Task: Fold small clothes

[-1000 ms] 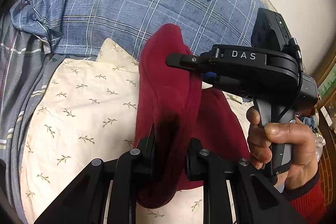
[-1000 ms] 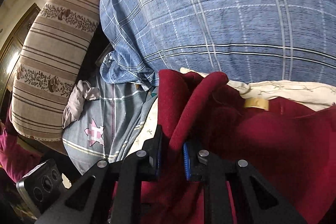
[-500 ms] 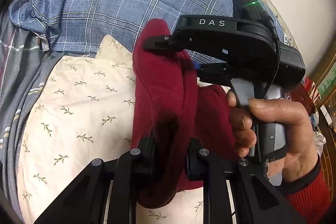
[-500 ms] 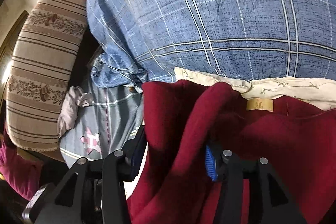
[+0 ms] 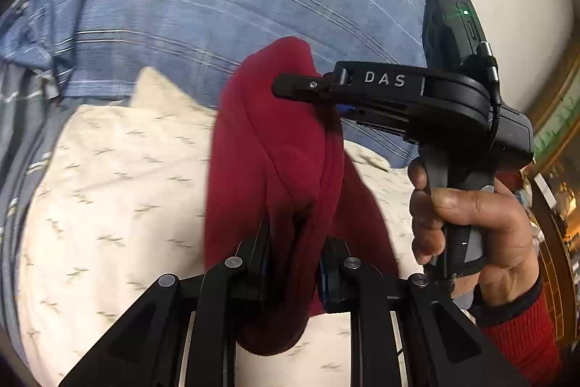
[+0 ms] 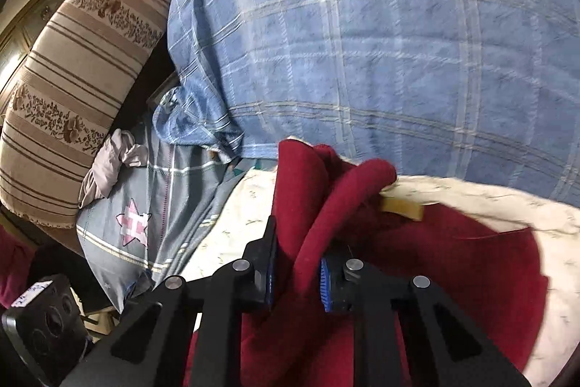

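You are holding the dark red garment (image 5: 275, 147) above the cream leaf-print cloth (image 5: 108, 176), its long edge running straight away from your left gripper (image 5: 293, 263), which is pinching the near end. Your right gripper (image 5: 326, 97), having just been closing, is pinching the far end, so both hands are sharing one edge.

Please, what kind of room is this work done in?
Most likely a bedroom at home, with the work done on a bed. A blue checked quilt lies over a cream sheet with a leaf print, a grey pillow with a pink star sits beside them, and a striped bolster lies behind.
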The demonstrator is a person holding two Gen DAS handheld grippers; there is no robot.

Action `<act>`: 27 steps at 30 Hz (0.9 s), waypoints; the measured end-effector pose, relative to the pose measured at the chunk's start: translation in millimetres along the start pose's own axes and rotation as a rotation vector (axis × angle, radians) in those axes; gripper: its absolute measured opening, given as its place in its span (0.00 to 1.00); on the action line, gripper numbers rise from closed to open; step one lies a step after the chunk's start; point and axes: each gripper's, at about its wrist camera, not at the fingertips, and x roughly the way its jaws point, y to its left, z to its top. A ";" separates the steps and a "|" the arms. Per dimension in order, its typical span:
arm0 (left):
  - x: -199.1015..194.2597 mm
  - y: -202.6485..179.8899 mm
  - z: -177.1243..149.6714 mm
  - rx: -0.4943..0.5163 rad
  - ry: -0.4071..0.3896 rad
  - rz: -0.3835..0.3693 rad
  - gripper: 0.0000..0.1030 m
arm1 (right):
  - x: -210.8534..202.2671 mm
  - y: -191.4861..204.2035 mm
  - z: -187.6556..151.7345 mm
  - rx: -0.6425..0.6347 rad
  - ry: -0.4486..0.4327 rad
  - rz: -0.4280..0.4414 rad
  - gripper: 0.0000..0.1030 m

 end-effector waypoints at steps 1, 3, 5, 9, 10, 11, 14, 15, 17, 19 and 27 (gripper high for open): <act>4.5 -9.3 1.8 0.007 0.008 -0.015 0.17 | -9.0 -7.6 -1.0 0.004 -0.007 -0.014 0.17; 13.4 -25.0 3.6 0.027 0.021 -0.033 0.17 | -20.9 -19.1 -2.8 0.018 -0.020 -0.035 0.16; 26.2 -42.0 3.8 0.049 0.038 -0.049 0.17 | -35.1 -37.1 -7.1 0.042 -0.036 -0.055 0.16; 60.3 -68.4 -0.1 0.080 0.087 -0.065 0.17 | -51.9 -77.2 -15.4 0.101 -0.051 -0.105 0.15; 69.2 -72.9 -1.3 0.083 0.101 -0.067 0.17 | -52.7 -90.7 -17.6 0.121 -0.052 -0.121 0.15; 82.7 -78.0 -2.4 0.086 0.119 -0.068 0.17 | -51.3 -100.1 -18.7 0.139 -0.052 -0.134 0.15; 114.7 -85.1 -7.0 0.075 0.162 -0.053 0.17 | -40.3 -132.1 -26.4 0.197 -0.041 -0.191 0.15; 123.1 -86.5 -8.3 0.079 0.179 -0.043 0.17 | -34.4 -142.8 -29.5 0.217 -0.032 -0.207 0.15; 132.3 -89.9 -9.4 0.093 0.209 -0.033 0.22 | -17.3 -164.7 -37.7 0.284 0.000 -0.212 0.18; 124.4 -92.0 -9.3 0.097 0.215 -0.073 0.42 | -9.3 -177.1 -46.4 0.329 0.028 -0.239 0.34; 38.0 -58.7 -7.8 0.168 0.076 -0.034 0.62 | -71.4 -161.5 -77.7 0.362 -0.063 -0.144 0.68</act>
